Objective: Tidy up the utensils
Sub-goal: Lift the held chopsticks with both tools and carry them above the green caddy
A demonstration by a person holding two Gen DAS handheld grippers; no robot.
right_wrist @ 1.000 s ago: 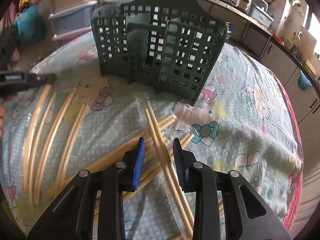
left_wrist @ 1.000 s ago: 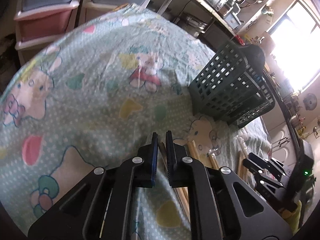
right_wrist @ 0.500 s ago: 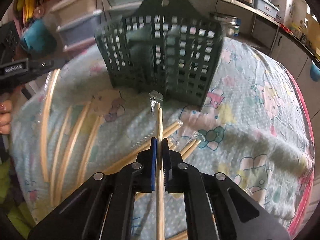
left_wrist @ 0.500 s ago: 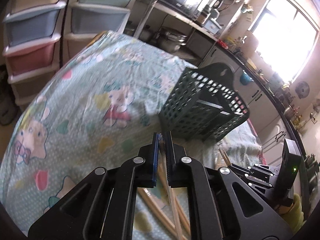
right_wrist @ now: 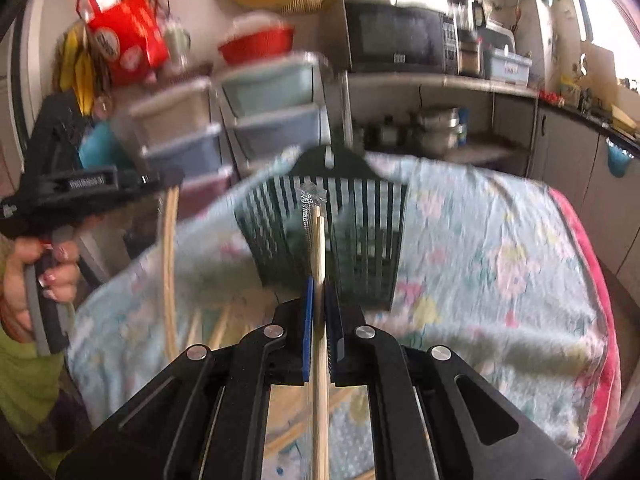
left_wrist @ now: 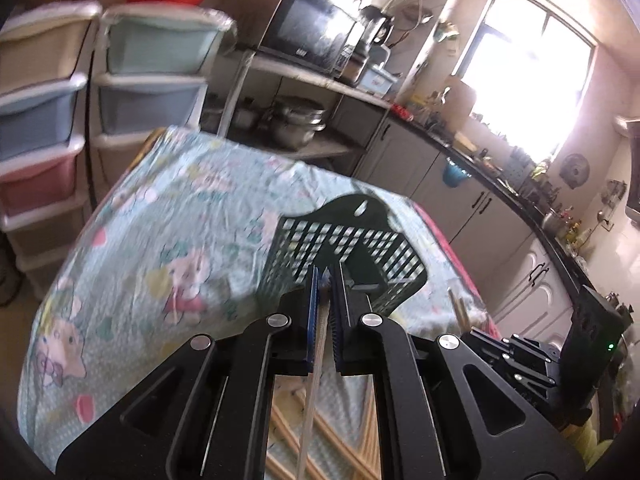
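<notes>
My left gripper (left_wrist: 324, 276) is shut on a wrapped pair of chopsticks (left_wrist: 310, 404) that slants down under its fingers. My right gripper (right_wrist: 318, 286) is shut on another wrapped pair of chopsticks (right_wrist: 319, 240), whose clear wrapper tip points at the dark green slotted basket (right_wrist: 360, 248). Both grippers are raised above the table. The basket (left_wrist: 348, 256) stands upright on the cartoon-print cloth (left_wrist: 180, 208), just beyond the left fingertips. In the right wrist view the left gripper (right_wrist: 160, 178) is at the left, its chopsticks (right_wrist: 170, 264) hanging down. More chopsticks (left_wrist: 340, 440) lie on the cloth below.
Plastic drawer units (left_wrist: 48, 128) stand past the table's far left edge. A shelf with a microwave (left_wrist: 312, 36) and pots is behind it. Kitchen counters (left_wrist: 500, 184) run along the right. The cloth's pink border (right_wrist: 592, 280) marks the table's right edge.
The right gripper closed on a pair of chopsticks and lifted it. The left gripper rose with its pair too. Both views now look over the basket from higher up.
</notes>
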